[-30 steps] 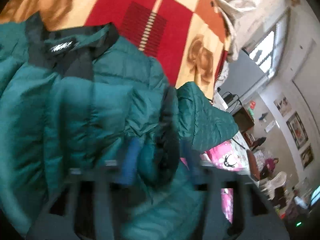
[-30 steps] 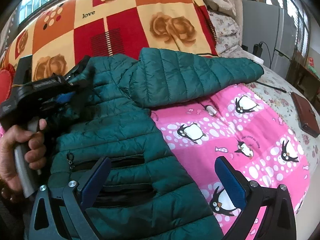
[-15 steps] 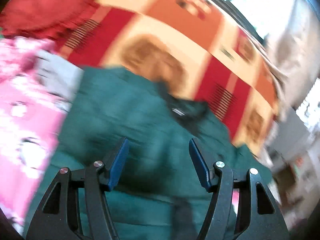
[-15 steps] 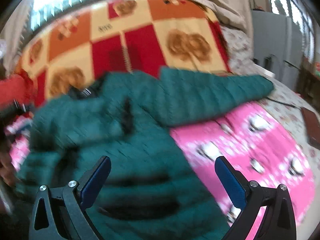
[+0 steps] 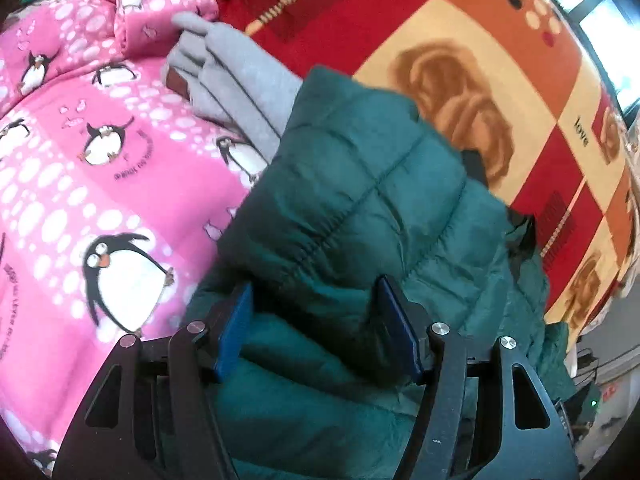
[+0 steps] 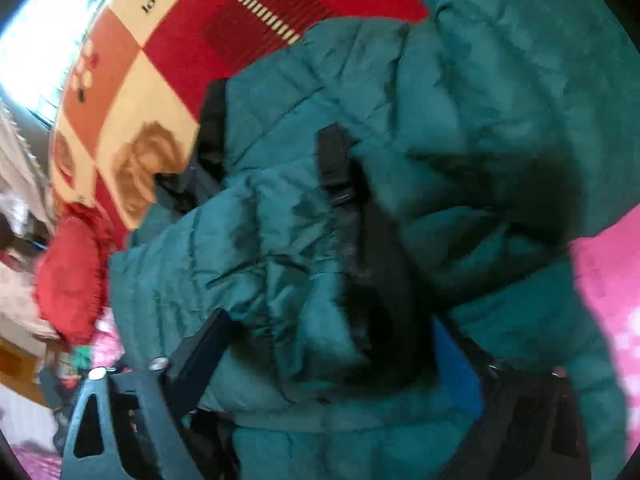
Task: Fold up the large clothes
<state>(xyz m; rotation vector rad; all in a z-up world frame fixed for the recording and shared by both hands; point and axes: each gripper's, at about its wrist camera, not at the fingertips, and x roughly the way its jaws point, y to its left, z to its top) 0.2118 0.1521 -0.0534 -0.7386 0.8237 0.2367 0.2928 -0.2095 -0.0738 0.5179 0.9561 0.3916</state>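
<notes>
Bed, pink penguin blanket (image 5: 120, 152). My left tool (image 5: 316, 332) half-open around green puffer jacket (image 5: 360, 208) fold; right tool (image 6: 328, 360) wide, jacket bunched between. Mid-fold I reckon; next, clamp and lay over.

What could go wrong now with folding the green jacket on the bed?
The green jacket is thick and puffy, and both the left gripper and the right gripper stand open around it, so a fold may spring back. The left gripper might also catch the grey garment lying partly under the jacket. The right view is blurred, so a fast move may drag the pink penguin blanket.
</notes>
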